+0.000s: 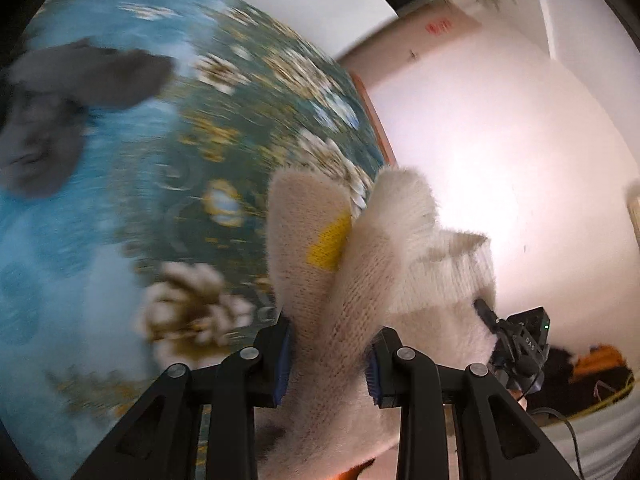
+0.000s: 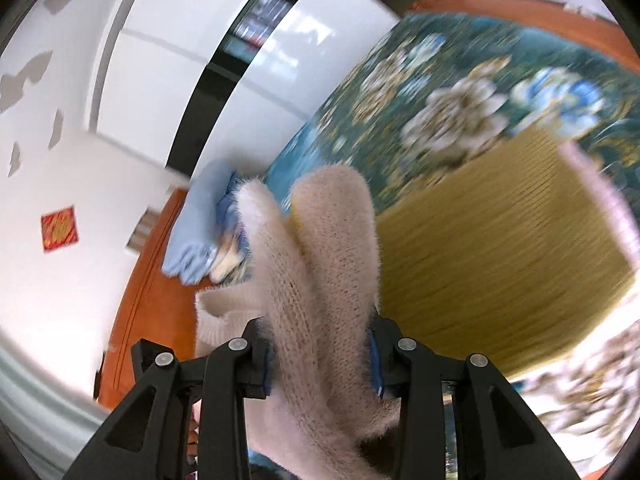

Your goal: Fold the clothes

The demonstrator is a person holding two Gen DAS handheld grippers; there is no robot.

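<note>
The left gripper [image 1: 328, 360] has its black jaws with blue pads pinched on a thick bunch of the cream fuzzy knitted sweater [image 1: 360, 264], and the right gripper [image 2: 320, 360] clamps another bunch of the same sweater [image 2: 320, 248] between its own pads. Both holds look deep, with fabric rising past the fingers toward 12 o'clock. The garment seems lifted clear of the bed, probably to be shaken flat and laid out. To do that well, I'd judge the two grips should stay level and pull gently apart so the body hangs without twisting, then lower it onto the teal floral bedspread [image 1: 248, 128] with the hem landing first.

The knit is soft, hairy and bulky, with a small yellow patch [image 1: 330, 244] at the left-hand fold; it will likely slump and cling to itself. At 10 o'clock of the left view lies a grey crumpled garment [image 1: 60, 112]; a light blue folded cloth [image 2: 196, 224] sits at 9 o'clock of the right view, a mustard ribbed knit [image 2: 492, 260] at 3 o'clock
</note>
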